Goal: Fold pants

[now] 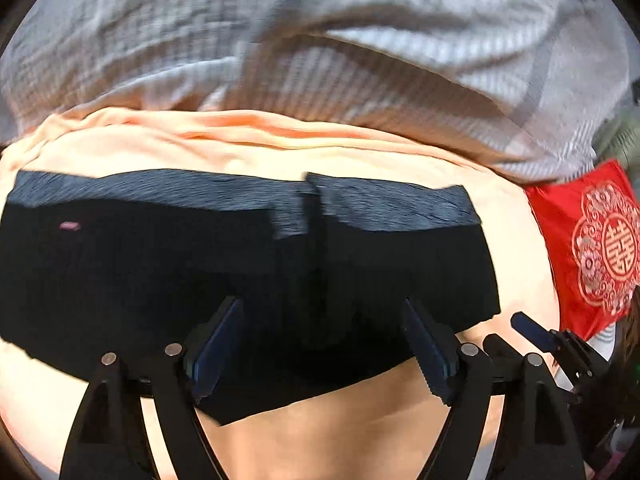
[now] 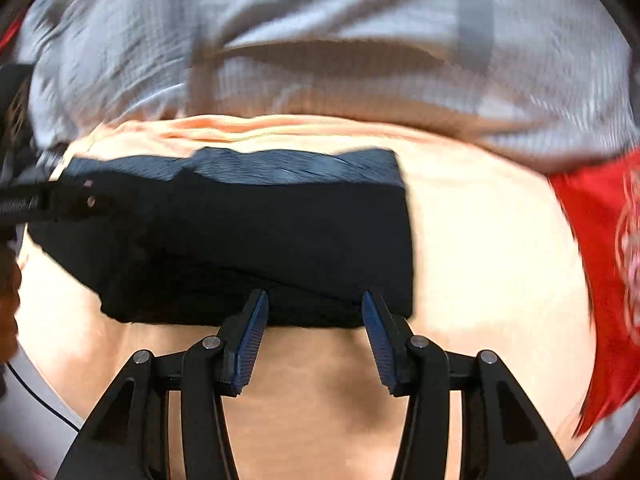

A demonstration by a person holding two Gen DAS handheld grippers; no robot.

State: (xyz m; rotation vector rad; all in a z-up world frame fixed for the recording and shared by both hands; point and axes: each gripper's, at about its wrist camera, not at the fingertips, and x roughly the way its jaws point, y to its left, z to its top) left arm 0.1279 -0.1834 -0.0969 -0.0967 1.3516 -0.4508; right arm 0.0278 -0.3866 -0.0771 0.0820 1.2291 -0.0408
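Note:
The black pants (image 1: 160,272) lie folded into a wide flat block on a peach sheet (image 1: 320,152), with the grey ribbed waistband (image 1: 380,204) along the far edge. My left gripper (image 1: 320,312) is open, its fingers spread over the near part of the pants. The right gripper's fingertip (image 1: 532,330) shows at the pants' right corner. In the right wrist view the pants (image 2: 260,240) lie just ahead, and my right gripper (image 2: 314,304) is open at their near edge. The left gripper's arm (image 2: 40,200) shows at far left.
A crumpled grey striped blanket (image 1: 360,40) lies behind the peach sheet. A red embroidered cushion (image 1: 592,248) sits to the right, also in the right wrist view (image 2: 600,260). A thin cable (image 2: 40,400) runs at the lower left.

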